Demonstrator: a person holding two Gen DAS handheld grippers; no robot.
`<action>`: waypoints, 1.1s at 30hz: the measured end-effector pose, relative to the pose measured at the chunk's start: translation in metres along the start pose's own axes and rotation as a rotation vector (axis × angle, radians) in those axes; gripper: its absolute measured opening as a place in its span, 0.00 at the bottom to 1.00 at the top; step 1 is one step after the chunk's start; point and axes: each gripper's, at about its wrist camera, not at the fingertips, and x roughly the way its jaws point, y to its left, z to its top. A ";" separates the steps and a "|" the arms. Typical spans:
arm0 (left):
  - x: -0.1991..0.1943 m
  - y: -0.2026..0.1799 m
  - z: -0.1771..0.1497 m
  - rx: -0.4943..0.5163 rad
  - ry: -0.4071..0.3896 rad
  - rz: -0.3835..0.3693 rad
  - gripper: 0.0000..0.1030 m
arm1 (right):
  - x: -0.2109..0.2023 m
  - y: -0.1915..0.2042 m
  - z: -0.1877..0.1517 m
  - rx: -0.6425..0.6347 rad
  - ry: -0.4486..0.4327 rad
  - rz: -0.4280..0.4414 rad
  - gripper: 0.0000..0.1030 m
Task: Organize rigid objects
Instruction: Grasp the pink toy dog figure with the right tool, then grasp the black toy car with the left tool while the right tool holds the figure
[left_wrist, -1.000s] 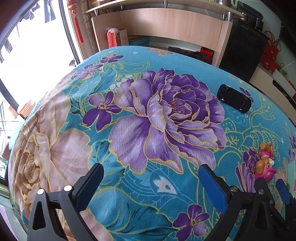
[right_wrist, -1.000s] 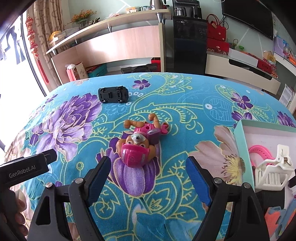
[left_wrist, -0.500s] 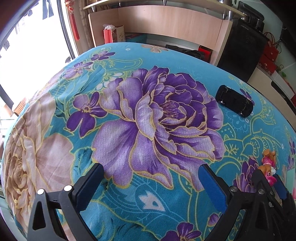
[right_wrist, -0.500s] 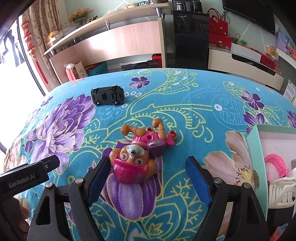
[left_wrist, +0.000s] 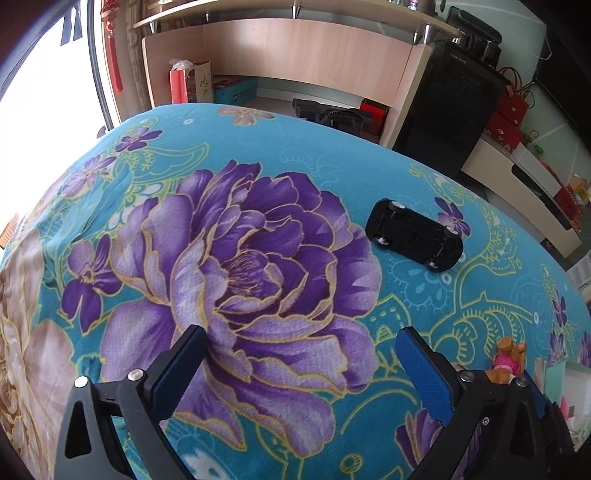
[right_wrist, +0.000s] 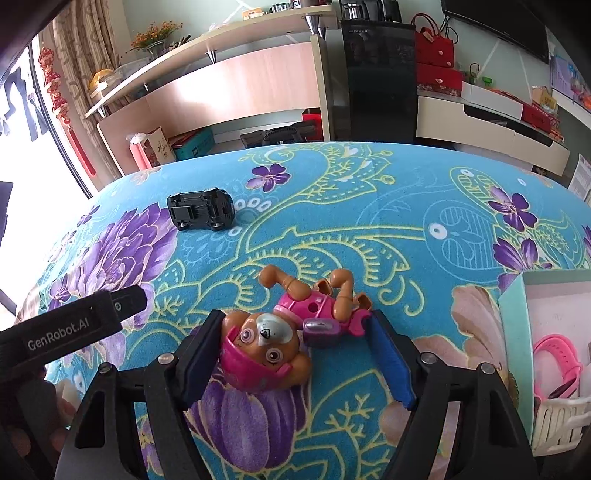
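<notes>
A pink and brown toy puppy (right_wrist: 284, 339) lies on its back on the floral blanket (right_wrist: 369, 229). My right gripper (right_wrist: 295, 354) is open with its jaws on either side of the puppy; the left jaw is at the puppy's head. A black toy car (right_wrist: 201, 208) lies upside down further back on the left; it also shows in the left wrist view (left_wrist: 415, 234). My left gripper (left_wrist: 301, 369) is open and empty above a purple flower print, well short of the car. The puppy (left_wrist: 508, 360) peeks out at the right of that view.
A mint green box (right_wrist: 517, 339) at the right holds a pink band (right_wrist: 557, 365) and a white clip (right_wrist: 561, 421). Beyond the blanket's far edge stand wooden shelving (right_wrist: 258, 85) and a black cabinet (right_wrist: 380, 74). A bright window is at the left.
My right gripper has moved forward and down until its jaws stand on both sides of the puppy. My left gripper has moved forward and right, closer to the black car.
</notes>
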 end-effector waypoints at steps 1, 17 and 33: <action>0.002 -0.004 0.003 0.011 -0.004 -0.013 1.00 | 0.000 -0.002 0.001 0.003 -0.002 0.000 0.76; 0.016 -0.063 0.034 0.286 -0.130 -0.103 1.00 | 0.002 -0.027 0.012 0.054 -0.018 -0.043 0.76; 0.029 -0.083 0.041 0.361 -0.162 -0.104 0.76 | 0.003 -0.026 0.012 0.052 -0.014 -0.045 0.76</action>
